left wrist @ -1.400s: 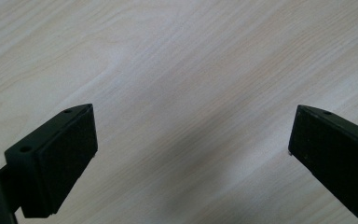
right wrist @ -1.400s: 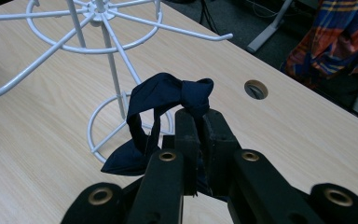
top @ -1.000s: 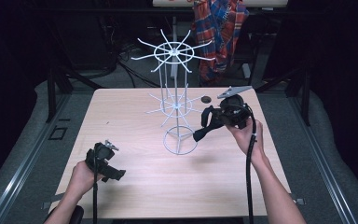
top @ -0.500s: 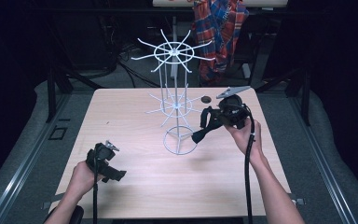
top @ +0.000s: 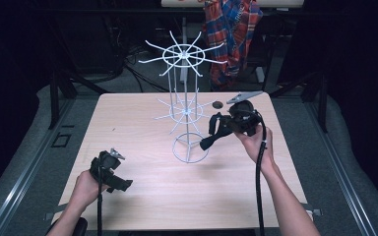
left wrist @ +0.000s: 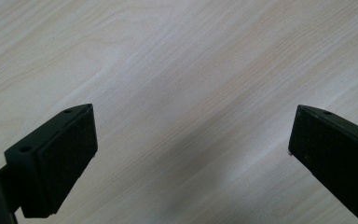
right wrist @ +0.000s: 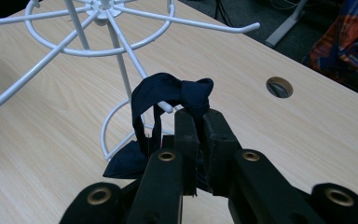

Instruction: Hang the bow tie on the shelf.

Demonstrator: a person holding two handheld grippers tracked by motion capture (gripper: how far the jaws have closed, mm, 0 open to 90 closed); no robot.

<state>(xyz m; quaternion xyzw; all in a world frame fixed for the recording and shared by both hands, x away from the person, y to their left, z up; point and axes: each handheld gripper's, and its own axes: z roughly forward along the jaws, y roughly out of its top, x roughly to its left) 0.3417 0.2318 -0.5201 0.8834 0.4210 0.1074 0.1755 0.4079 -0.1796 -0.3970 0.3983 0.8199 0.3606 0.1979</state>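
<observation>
Plainly unlabelled, right gripper [right wrist: 196, 122] clamped on dark cloth [right wrist: 168, 93] beside white wire rack [top: 184, 105], left gripper [left wrist: 191, 140] wide apart, holding nothing

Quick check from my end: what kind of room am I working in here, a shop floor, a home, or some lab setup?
Most likely a lab or recording studio, not a shop: a bare light wooden table with a cable hole stands among dark surroundings, with loose cables on the grey floor behind it and a lone white wire display rack as a prop.
</observation>
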